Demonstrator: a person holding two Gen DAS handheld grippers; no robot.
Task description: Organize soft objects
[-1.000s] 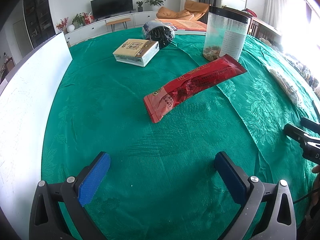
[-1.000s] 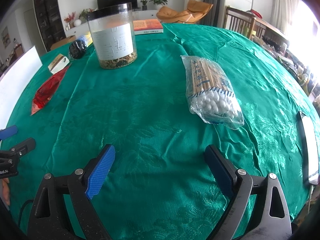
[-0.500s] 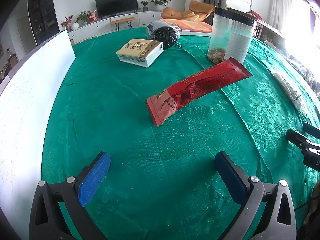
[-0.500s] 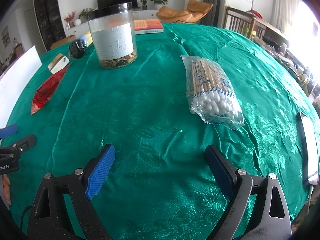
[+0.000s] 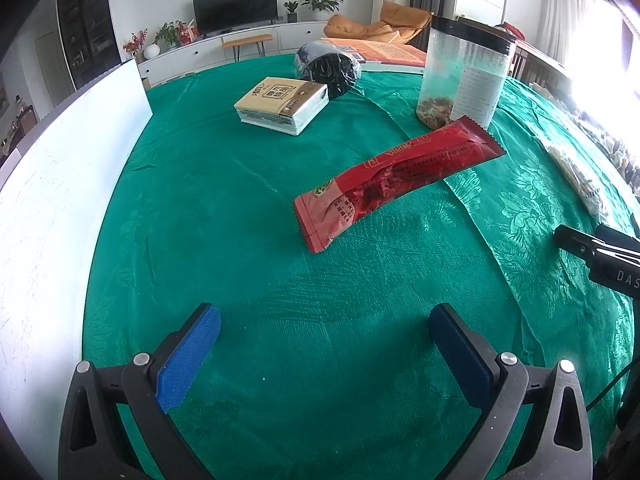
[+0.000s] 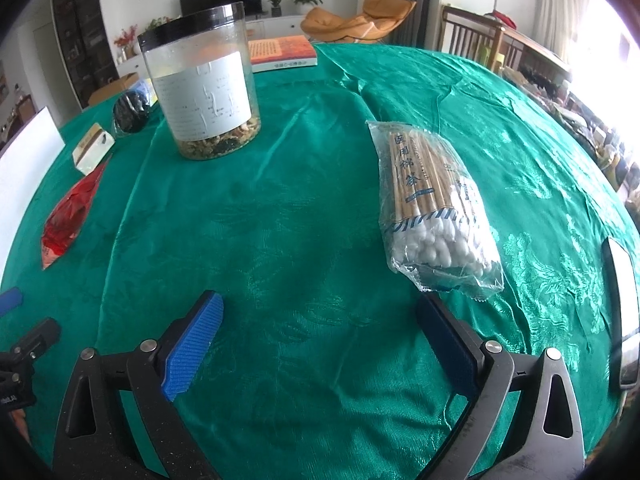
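A long red snack packet (image 5: 396, 180) lies flat on the green tablecloth ahead of my left gripper (image 5: 324, 328), which is open and empty, well short of it. The packet also shows at the left in the right wrist view (image 6: 70, 210). A clear bag of cotton swabs (image 6: 434, 208) lies ahead and right of my right gripper (image 6: 322, 316), which is open and empty; its right finger (image 6: 448, 344) is just below the bag's near end. A wrapped tissue pack (image 5: 282, 104) and a black bagged bundle (image 5: 330, 66) lie further back.
A tall clear jar with a black lid (image 6: 204, 84) stands behind the red packet. A white board (image 5: 52, 200) runs along the table's left side. An orange book (image 6: 280, 52) lies at the far edge. A flat device (image 6: 622, 312) lies at the right edge.
My left gripper has shifted slightly so the red packet and tissue pack sit a little further right and lower in its view. The right gripper has crept towards the swab bag. Both stay open.
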